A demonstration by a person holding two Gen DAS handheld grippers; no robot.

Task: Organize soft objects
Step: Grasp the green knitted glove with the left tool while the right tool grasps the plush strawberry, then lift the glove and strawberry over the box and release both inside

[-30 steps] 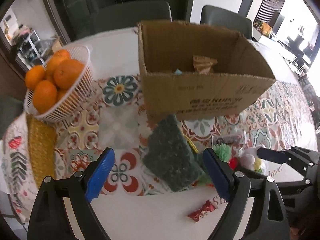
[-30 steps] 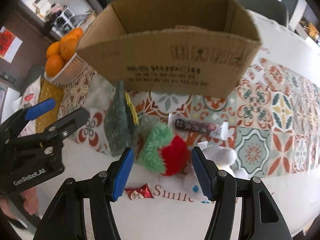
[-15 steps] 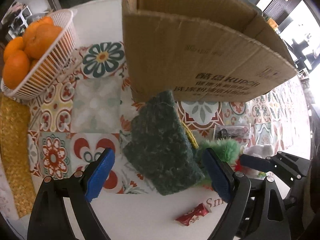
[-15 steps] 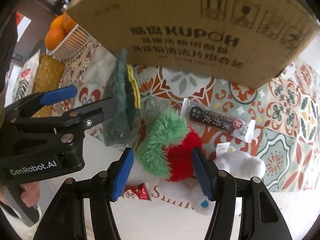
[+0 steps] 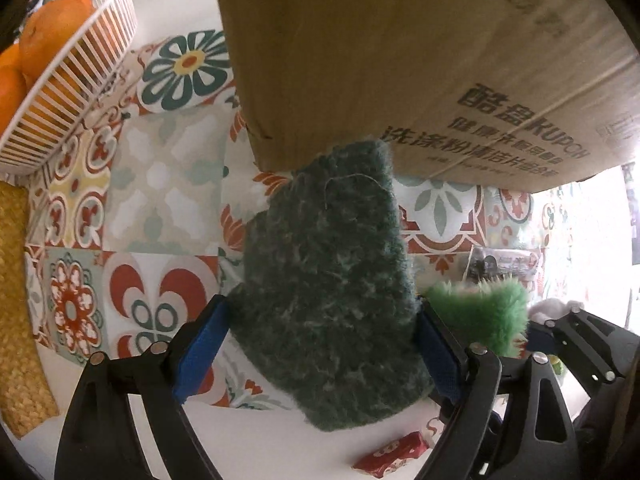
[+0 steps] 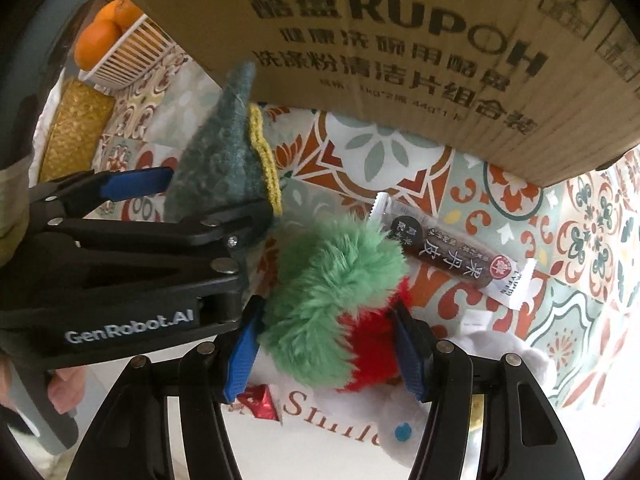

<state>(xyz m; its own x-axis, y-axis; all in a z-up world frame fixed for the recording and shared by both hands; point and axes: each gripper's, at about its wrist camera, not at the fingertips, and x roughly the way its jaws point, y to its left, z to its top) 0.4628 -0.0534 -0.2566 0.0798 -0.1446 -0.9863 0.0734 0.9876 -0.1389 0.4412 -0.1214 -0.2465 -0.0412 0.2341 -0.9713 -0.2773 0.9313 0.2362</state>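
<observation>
Filling the top of both views, the cardboard box (image 5: 420, 52) is cut off, so only its printed corrugated side shows and its inside cannot be seen. A white plush toy (image 6: 516, 364) lies half hidden behind the right hand-held gripper's finger, and a small red wrapped candy (image 5: 394, 450) peeks out near the lower edge.

The left hand-held gripper (image 5: 316, 354) straddles the dark green scouring pad (image 5: 328, 280); its jaws have just been closing in, and both blue pads now sit against the pad's fuzzy edges, though how firmly they press is hard to judge. The pad stands tilted, its upper end leaning against the box.

The right hand-held gripper (image 6: 326, 354) is half open around the red and green furry toy (image 6: 336, 300), its blue pads touching the fur on both sides. The toy lies on the worktop (image 5: 160, 184) just beside the scouring pad.

The scouring pad is coarse and fibrous with a yellow layer on its back. A flat snack packet (image 6: 452, 252) lies on the patterned tile cloth. A white slatted basket (image 5: 72, 92) holds oranges (image 5: 48, 36), beside a woven yellow mat (image 5: 20, 312).
</observation>
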